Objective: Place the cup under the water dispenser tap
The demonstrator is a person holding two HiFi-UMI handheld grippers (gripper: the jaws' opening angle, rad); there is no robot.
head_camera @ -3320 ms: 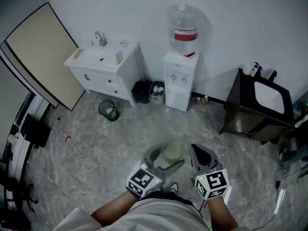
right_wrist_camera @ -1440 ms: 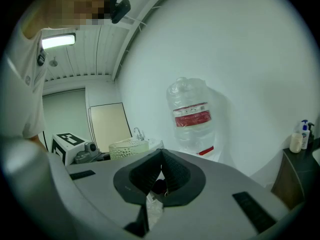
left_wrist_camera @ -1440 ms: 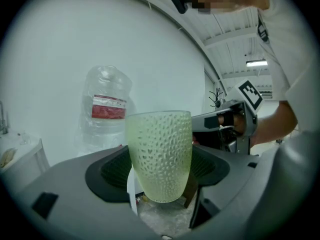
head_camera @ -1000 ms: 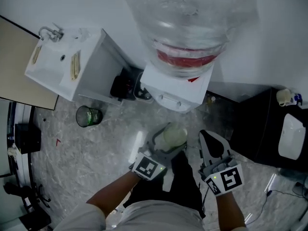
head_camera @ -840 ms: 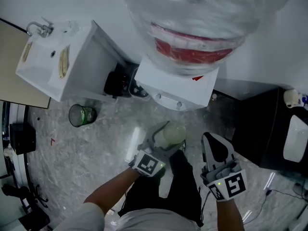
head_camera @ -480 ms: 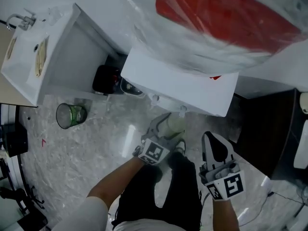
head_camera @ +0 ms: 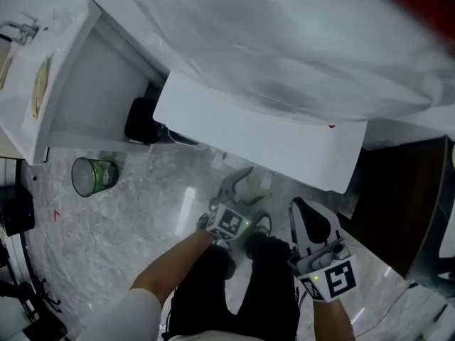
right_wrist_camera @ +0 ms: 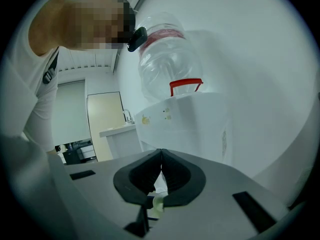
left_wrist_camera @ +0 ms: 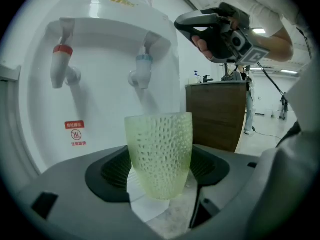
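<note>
A pale green dimpled cup (left_wrist_camera: 159,154) stands upright between the jaws of my left gripper (left_wrist_camera: 160,171), which is shut on it. Straight ahead is the white water dispenser (left_wrist_camera: 105,104), with a red tap (left_wrist_camera: 61,64) up to the left and a blue tap (left_wrist_camera: 141,70) just above the cup's rim and farther back. In the head view the left gripper (head_camera: 250,181) and cup (head_camera: 257,183) sit just below the dispenser's top (head_camera: 256,141). My right gripper (head_camera: 298,206) hangs to the right, shut and empty; its tips meet (right_wrist_camera: 161,155).
The big water bottle (right_wrist_camera: 165,59) tops the dispenser. A white sink cabinet (head_camera: 64,84) stands at the left, with a black bin (head_camera: 138,123) and a green bin (head_camera: 92,176) on the marble floor. A dark cabinet (head_camera: 405,204) is close at the right.
Both grippers have sunk and come in close to the dispenser's front. The cup has stayed in the left gripper, and the bottle now fills the top of the head view.
</note>
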